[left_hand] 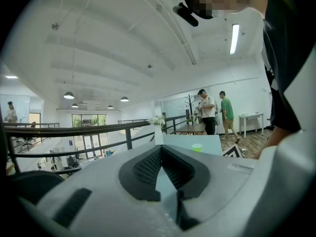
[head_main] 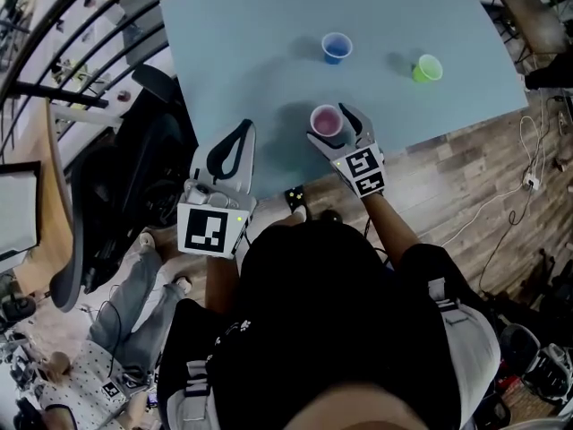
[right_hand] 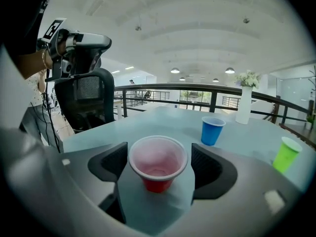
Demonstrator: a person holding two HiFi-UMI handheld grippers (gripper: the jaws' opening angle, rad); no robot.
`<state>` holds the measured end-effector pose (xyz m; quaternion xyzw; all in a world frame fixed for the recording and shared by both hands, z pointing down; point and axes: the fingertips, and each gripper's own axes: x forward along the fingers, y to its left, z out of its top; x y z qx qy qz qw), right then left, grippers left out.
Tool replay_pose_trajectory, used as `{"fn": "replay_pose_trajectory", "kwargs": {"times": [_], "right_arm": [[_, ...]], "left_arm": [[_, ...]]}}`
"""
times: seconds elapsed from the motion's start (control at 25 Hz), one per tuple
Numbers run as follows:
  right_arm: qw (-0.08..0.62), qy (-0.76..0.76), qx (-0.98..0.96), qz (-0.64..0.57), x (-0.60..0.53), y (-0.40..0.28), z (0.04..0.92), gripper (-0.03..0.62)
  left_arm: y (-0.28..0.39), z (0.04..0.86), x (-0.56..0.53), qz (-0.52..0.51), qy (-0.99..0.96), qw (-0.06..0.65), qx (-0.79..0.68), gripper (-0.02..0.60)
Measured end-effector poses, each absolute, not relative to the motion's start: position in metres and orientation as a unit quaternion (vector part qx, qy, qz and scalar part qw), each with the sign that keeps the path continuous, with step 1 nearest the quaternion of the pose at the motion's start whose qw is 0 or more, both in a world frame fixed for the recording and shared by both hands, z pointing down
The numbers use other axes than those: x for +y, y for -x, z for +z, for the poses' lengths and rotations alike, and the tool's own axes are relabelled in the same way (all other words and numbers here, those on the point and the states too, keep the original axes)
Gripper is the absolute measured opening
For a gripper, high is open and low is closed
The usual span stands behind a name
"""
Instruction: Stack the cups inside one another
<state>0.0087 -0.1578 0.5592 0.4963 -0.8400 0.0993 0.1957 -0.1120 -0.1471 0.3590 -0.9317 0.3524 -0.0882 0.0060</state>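
right fingers (right_hand: 207, 169): spread wide, released, flanking the red cup (right_hand: 158, 162) with a sliver of gap on each side.
left fingers (left_hand: 143, 169): clenched tip to tip, empty, at the desk's near-left corner.
red cup: upright near the front edge of the desk (head_main: 242, 43); blue cup (head_main: 336, 47) and green cup (head_main: 428, 68) stand well apart beyond.
handling, judged: thin plastic, light, slick, easily crushed; take mid-wall below the rim, gently.

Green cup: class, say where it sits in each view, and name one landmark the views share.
Head view: green cup, upper right.
Left gripper view: green cup, small, just right of centre.
Right gripper view: green cup, far right.
Shared landmark: the pale blue table.
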Motion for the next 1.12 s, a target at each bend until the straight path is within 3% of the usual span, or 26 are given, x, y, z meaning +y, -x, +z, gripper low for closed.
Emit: {"fn": "replay_pose_trajectory", "kwargs": {"times": [0.16,1.12], "right_arm": [[0.197,-0.496,-0.839,0.105,-0.158,-0.010,0.562,0.360],[0.141,-0.536,-0.829,0.075,-0.211,-0.057,0.492,0.360]], "left_arm": [[0.113,0.360,-0.150,-0.086,0.933,0.008,0.348,-0.015],[0.083,0.357,-0.178,-0.071,0.941,0.000,0.330,-0.015]]}}
